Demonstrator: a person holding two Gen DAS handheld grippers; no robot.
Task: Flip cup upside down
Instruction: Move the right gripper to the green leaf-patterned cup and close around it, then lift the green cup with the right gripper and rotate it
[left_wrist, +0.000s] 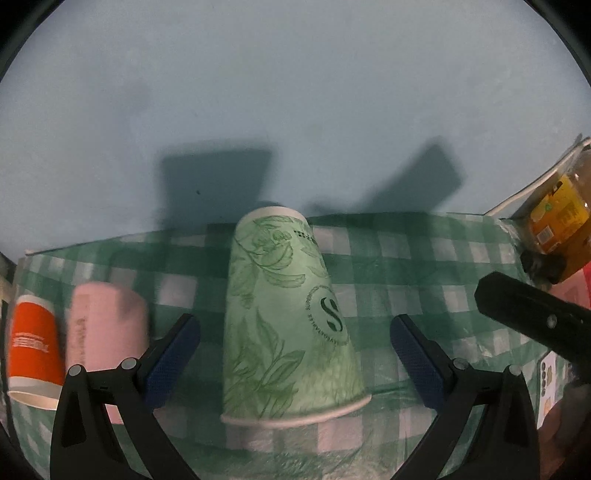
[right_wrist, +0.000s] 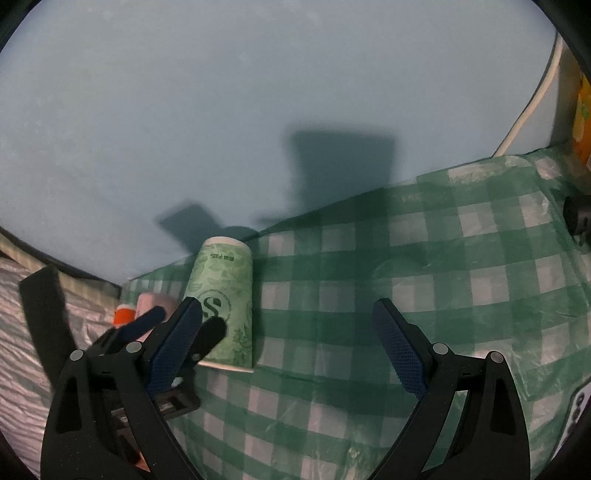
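The green checked tablecloth (left_wrist: 424, 258) covers the table against a pale blue wall (left_wrist: 295, 92). The green cup (left_wrist: 288, 325) stands inverted, rim down, on the cloth between the spread fingers of the left gripper (left_wrist: 295, 354), untouched. The right gripper (right_wrist: 291, 343) is spread wide, holding nothing, with the cup at its left. A pink cup (left_wrist: 107, 328) and an orange cup (left_wrist: 33, 350) stand inverted nearby.

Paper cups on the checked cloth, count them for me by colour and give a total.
Green leaf-print paper cup, standing rim-down: 1
Pink paper cup, rim-down: 1
Orange paper cup, rim-down: 1
Total: 3 cups, all on the green-and-white checked tablecloth.
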